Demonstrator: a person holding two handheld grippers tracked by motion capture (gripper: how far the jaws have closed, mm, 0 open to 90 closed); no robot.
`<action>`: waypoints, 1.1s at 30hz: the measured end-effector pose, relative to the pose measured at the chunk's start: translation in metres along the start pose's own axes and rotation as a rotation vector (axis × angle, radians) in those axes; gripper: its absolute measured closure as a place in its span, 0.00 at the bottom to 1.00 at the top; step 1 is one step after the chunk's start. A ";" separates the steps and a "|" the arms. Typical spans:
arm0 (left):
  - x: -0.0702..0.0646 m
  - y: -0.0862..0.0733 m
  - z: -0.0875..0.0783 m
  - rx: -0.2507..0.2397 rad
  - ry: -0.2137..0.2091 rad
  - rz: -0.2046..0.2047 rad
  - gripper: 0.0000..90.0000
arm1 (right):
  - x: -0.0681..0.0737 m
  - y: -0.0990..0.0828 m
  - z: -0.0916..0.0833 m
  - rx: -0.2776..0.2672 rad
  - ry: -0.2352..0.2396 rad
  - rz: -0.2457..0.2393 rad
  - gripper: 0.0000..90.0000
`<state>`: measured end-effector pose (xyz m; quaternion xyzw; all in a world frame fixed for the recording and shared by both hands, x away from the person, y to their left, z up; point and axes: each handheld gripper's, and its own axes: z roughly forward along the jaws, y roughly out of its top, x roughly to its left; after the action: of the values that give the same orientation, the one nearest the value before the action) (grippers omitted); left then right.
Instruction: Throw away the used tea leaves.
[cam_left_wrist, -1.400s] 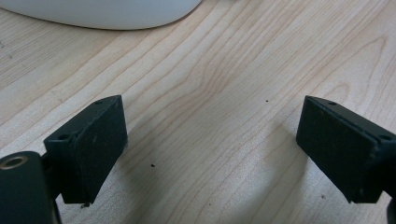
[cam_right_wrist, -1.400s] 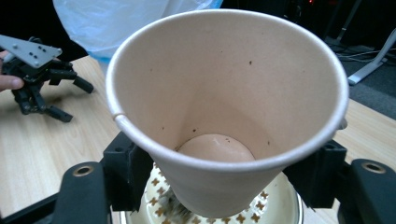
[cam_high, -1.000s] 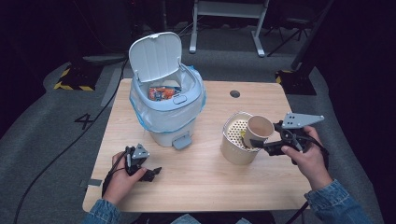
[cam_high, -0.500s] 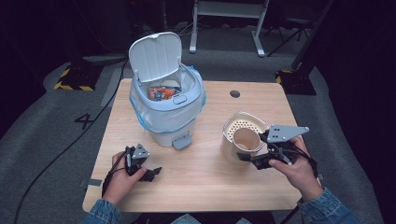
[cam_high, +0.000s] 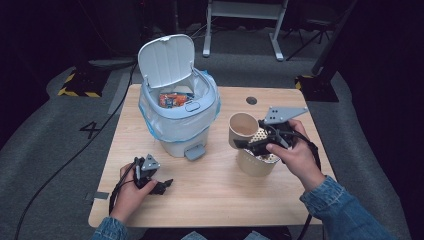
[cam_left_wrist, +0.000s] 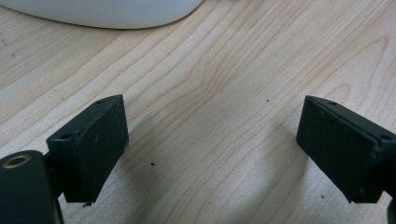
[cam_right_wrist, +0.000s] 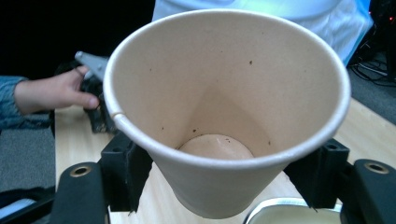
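My right gripper (cam_high: 248, 144) is shut on a brown paper cup (cam_high: 243, 126), held above the table between the perforated cream canister (cam_high: 256, 164) and the white pedal bin (cam_high: 177, 117). In the right gripper view the cup (cam_right_wrist: 224, 107) opens toward the camera and looks empty, with brown specks inside. A black pad presses each side of it, in my right gripper (cam_right_wrist: 222, 186). The bin's lid (cam_high: 166, 59) stands up, and orange litter (cam_high: 172, 99) lies in its blue liner. My left gripper (cam_high: 159, 184) rests on the table before the bin, open (cam_left_wrist: 219, 149) over bare wood.
The bin's pedal (cam_high: 195, 151) juts toward me. A round cable hole (cam_high: 251, 100) sits near the table's far edge. The canister's rim (cam_right_wrist: 289, 215) lies just under the cup. Far off in the right gripper view is the person's other hand (cam_right_wrist: 51, 95).
My right gripper has carried the cup up off the canister and to the left, toward the bin, turning its mouth around. The left hand has stayed put.
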<state>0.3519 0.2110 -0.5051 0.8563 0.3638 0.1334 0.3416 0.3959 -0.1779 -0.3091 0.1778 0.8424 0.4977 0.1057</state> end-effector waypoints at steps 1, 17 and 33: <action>0.000 0.000 0.000 0.000 0.000 0.000 0.11 | -0.003 0.005 0.002 -0.001 0.000 -0.001 0.34; 0.000 0.000 0.000 0.000 0.000 0.000 0.11 | -0.038 0.060 0.028 -0.020 -0.042 -0.001 0.34; 0.000 0.000 0.000 -0.001 -0.002 0.000 0.11 | -0.054 0.115 0.054 -0.059 -0.090 -0.003 0.34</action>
<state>0.3522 0.2110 -0.5051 0.8562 0.3632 0.1328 0.3425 0.4871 -0.1058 -0.2340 0.1958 0.8219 0.5137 0.1495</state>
